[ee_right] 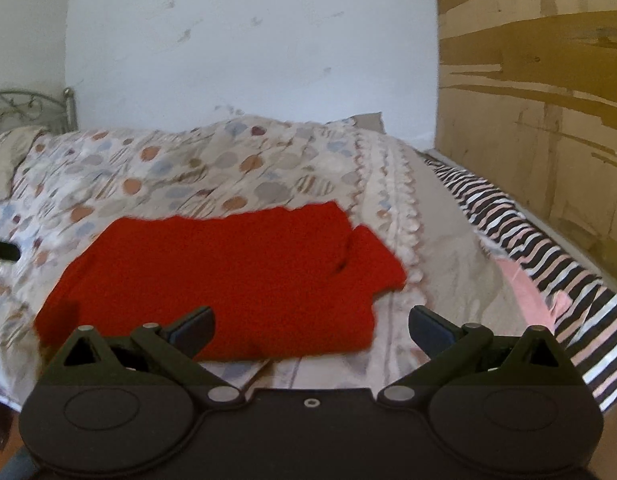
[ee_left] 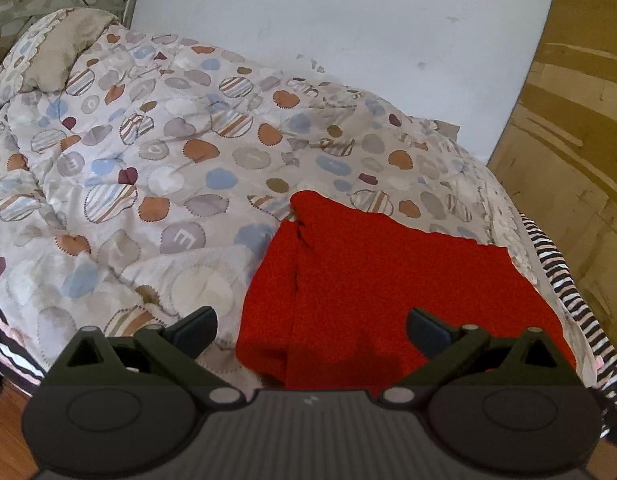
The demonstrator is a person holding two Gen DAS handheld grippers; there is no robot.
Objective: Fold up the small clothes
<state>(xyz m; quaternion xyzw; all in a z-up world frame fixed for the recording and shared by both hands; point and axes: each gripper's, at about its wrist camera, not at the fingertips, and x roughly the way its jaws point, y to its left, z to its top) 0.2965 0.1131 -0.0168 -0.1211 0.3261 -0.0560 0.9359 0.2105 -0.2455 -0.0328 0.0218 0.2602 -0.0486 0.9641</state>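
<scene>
Here: fuzzy red garment (ee_left: 380,280) folded flat on quilt (ee_left: 148,152); both hand-held grippers released.

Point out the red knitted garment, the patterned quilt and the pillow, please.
red knitted garment (ee_right: 228,264): right wrist view, middle of its folded body.
patterned quilt with coloured patches (ee_left: 156,152): left wrist view, bare middle part.
beige pillow (ee_left: 56,52): left wrist view, its centre.

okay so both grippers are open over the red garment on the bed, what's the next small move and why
Probably lower the left gripper and right gripper onto the near edge of the red knitted garment and pinch it. Both stand open and hold nothing, and the garment lies partly folded on the patterned quilt.
</scene>
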